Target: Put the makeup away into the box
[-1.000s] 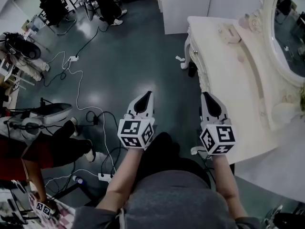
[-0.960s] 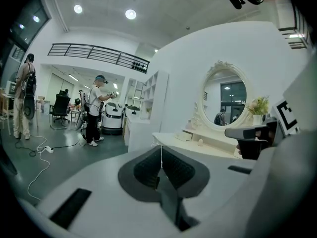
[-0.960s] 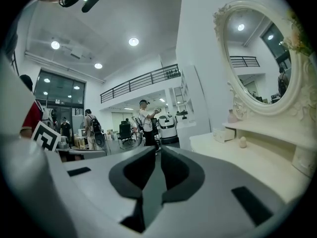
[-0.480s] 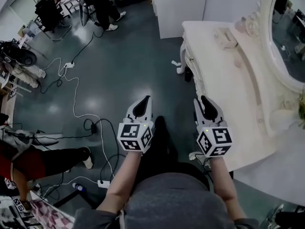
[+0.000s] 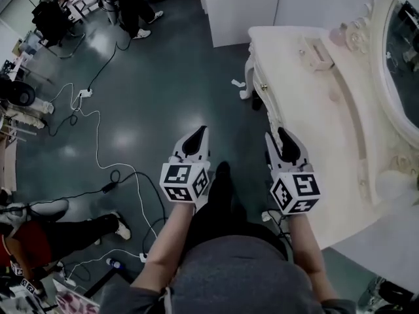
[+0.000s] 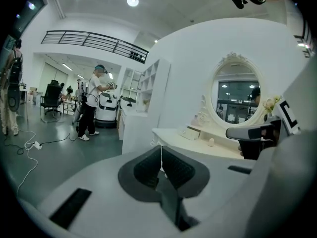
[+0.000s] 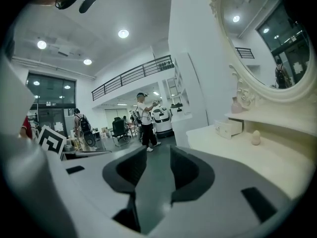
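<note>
A small cream box (image 5: pixel 319 52) with a drawer stands at the far end of the cream dressing table (image 5: pixel 308 123). A pale pink egg-shaped makeup piece (image 5: pixel 334 97) lies nearer on the table top. Both grippers hang in the air over the floor, left of the table and well short of these things. My left gripper (image 5: pixel 198 133) is shut and empty, its pads meeting in the left gripper view (image 6: pixel 159 157). My right gripper (image 5: pixel 280 136) is open; its jaws have just been opening, with nothing between them (image 7: pixel 158 155). The right gripper view shows the box (image 7: pixel 229 128) and egg (image 7: pixel 255 137) ahead on the right.
An oval mirror (image 5: pixel 402 44) backs the table, with a pink bottle (image 5: pixel 336 36) by its frame. A white cabinet (image 5: pixel 239 5) stands beyond the table. Cables (image 5: pixel 98 156) trail over the dark floor. People stand at desks far back; one sits at lower left (image 5: pixel 39 231).
The right gripper's jaws have parted from shut to open. Both grippers have moved forward alongside the table, and the view has shifted with them. The left gripper stays shut.
</note>
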Motion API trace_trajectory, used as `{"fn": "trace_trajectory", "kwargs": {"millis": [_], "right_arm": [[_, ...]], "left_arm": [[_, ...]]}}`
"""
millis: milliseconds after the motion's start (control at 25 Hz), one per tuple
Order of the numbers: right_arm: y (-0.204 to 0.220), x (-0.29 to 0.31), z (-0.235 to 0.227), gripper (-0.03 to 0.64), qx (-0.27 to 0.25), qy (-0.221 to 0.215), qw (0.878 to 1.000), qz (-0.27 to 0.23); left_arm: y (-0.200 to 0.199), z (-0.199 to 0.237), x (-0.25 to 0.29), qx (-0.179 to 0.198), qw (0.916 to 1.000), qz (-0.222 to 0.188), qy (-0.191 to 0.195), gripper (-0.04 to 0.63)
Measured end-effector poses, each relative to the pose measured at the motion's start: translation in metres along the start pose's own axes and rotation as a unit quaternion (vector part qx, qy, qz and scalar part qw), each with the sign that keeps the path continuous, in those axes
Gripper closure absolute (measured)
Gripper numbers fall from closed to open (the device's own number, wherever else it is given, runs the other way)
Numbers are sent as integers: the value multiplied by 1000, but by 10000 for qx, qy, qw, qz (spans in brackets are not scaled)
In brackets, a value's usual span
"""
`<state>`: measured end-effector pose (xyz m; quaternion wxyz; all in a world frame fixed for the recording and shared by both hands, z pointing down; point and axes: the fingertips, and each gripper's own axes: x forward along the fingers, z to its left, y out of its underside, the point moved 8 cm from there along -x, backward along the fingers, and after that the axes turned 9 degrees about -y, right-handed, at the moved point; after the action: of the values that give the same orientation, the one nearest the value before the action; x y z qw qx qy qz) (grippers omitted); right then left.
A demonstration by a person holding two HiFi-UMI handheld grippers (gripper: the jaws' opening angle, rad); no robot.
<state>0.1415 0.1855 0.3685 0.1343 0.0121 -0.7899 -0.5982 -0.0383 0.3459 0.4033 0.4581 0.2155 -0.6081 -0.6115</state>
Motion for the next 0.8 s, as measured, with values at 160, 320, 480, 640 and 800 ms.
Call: {"fn": "trace_trajectory", "kwargs": {"millis": [160, 320, 480, 640, 800], "right_arm": [[-6, 31, -12, 462, 123, 154, 9998, 16], [-14, 60, -25, 460, 185, 354, 9992, 11], [-21, 83, -35, 459, 194, 597, 9980, -11], [-30, 104, -45, 457, 219, 820, 9964, -48], [-34, 117, -53, 456, 225, 1010, 9946, -44]], "left_arm": [[-14, 12, 40, 38, 9999, 31, 147, 586], [-29, 23, 77, 83, 9995, 25, 308, 586], [-41, 35, 110, 77, 9987, 38, 507, 586], [-54, 44, 140, 112, 9977, 30, 668, 586], [-60, 47, 163, 123, 9964, 90, 838, 586]]}}
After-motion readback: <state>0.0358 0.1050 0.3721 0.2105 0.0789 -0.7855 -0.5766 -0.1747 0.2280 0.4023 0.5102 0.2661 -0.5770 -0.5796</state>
